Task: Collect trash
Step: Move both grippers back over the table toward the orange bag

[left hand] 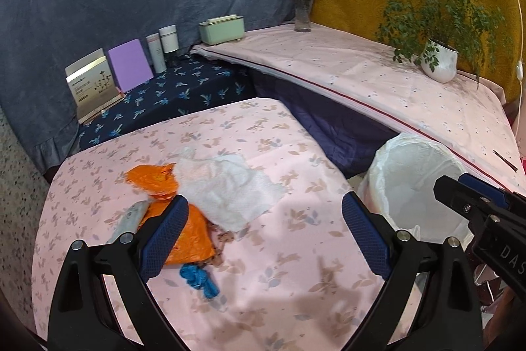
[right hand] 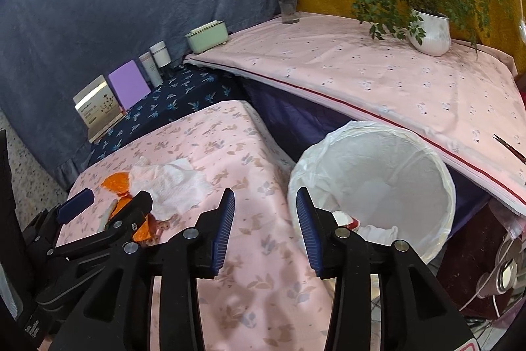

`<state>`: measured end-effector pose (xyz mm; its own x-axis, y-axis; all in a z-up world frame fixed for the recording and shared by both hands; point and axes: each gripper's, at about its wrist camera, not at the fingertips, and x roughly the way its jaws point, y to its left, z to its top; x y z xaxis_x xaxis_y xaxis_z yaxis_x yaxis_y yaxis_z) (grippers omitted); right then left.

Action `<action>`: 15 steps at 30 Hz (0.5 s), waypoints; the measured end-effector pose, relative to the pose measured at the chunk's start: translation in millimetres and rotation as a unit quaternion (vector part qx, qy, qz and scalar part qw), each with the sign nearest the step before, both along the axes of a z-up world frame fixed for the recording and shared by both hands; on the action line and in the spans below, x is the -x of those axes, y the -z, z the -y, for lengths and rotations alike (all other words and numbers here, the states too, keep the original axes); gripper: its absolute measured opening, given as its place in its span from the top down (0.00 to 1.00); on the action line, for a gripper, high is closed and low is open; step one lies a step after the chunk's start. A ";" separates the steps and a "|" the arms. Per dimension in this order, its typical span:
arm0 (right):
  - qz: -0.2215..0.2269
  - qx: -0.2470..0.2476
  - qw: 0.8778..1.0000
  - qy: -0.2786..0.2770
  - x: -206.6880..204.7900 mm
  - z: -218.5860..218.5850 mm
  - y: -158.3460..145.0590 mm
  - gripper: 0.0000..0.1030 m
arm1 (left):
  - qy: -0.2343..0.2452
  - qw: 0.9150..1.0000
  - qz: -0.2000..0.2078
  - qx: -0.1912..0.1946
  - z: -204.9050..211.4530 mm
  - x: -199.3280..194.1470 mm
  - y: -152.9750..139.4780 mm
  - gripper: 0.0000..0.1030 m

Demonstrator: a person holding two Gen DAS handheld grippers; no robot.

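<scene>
A: Starting at the left, what sits on the pink floral table [left hand: 279, 259]?

B: A small heap of rubbish, which I take to be gathered there so either gripper can reach it. I count one grey wrapper [left hand: 128, 217], one crumpled orange wrapper [left hand: 154, 180], one white paper towel [left hand: 227, 189] lying partly over the orange, and one blue scrap [left hand: 199, 280] nearest the camera. There are brownish crumbs by the towel's lower edge; I cannot count them.

A: And the left gripper [left hand: 263, 239]?

B: Its jaws stand wide apart with nothing between them, hanging above the table, the left finger over the orange wrapper. That looks like a reach toward the heap.

A: Moving right?

B: The right gripper [right hand: 265, 229] is also parted, more narrowly, and empty. It hangs over the table's right edge, just beside the bin.

A: The bin itself?

B: One white-lined bin [right hand: 437, 173] stands low, beside the table's right edge, likely so trash drops straight in. Inside lie at least two pieces: something red and white [right hand: 346, 219] and a white tissue [right hand: 378, 232].

A: So most trash is not yet collected?

B: I judge so; four pieces remain on the table.
</scene>
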<state>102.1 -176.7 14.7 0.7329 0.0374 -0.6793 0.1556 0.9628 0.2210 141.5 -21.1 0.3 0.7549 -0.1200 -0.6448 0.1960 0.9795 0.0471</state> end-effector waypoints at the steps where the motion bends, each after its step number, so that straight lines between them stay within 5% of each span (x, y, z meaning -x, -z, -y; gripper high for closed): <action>1: -0.001 0.001 1.000 -0.004 -0.6 -4.4 0.3 0.61 | -0.005 1.000 -0.001 0.000 -5.4 0.8 1.0 0.13; 15: -0.026 0.004 0.997 -0.066 -11.9 -70.3 16.9 0.60 | -0.083 0.996 -0.033 -0.015 -91.8 3.2 27.9 0.10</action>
